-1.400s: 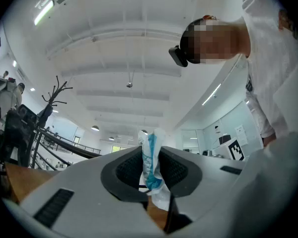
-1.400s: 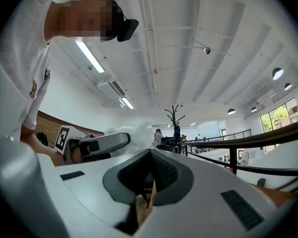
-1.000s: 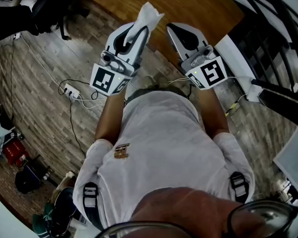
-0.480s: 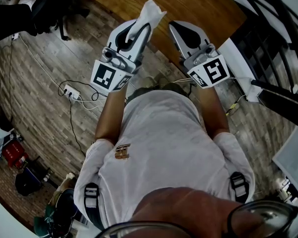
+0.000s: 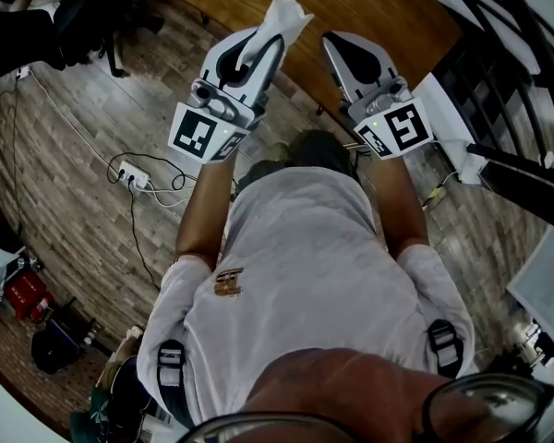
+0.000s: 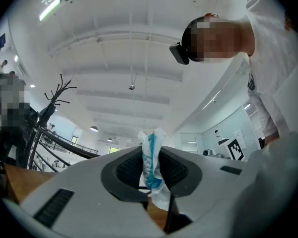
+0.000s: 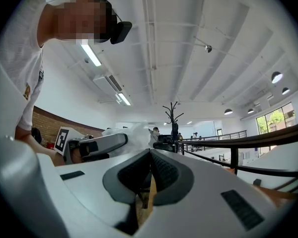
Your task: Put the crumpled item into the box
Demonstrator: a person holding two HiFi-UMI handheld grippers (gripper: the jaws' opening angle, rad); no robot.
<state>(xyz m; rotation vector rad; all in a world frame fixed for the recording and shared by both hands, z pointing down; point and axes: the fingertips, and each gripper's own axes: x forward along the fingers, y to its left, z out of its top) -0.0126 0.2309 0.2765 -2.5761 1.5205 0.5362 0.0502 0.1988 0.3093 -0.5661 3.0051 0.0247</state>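
Note:
The crumpled item (image 5: 284, 17), a white wad with blue print, sticks out from the jaws of my left gripper (image 5: 270, 42), which is shut on it. The left gripper view shows the crumpled item (image 6: 150, 148) pinched between the dark pads (image 6: 128, 168), pointing up at the ceiling. My right gripper (image 5: 336, 46) is held beside it, raised over the edge of the wooden table (image 5: 369, 7). In its own view the right gripper (image 7: 150, 168) has its jaws together with nothing between them. From there the left gripper (image 7: 97, 147) and the crumpled item (image 7: 136, 133) show at the left. No box is in view.
A power strip with cables (image 5: 131, 170) lies on the wood-plank floor at the left. A dark railing (image 5: 499, 53) runs along the right. A coat stand (image 6: 57, 93) rises behind the table. A red object (image 5: 23, 293) and bags sit at the lower left.
Both grippers have shifted slightly up and away from the body, toward the table. The left one still holds the crumpled item.

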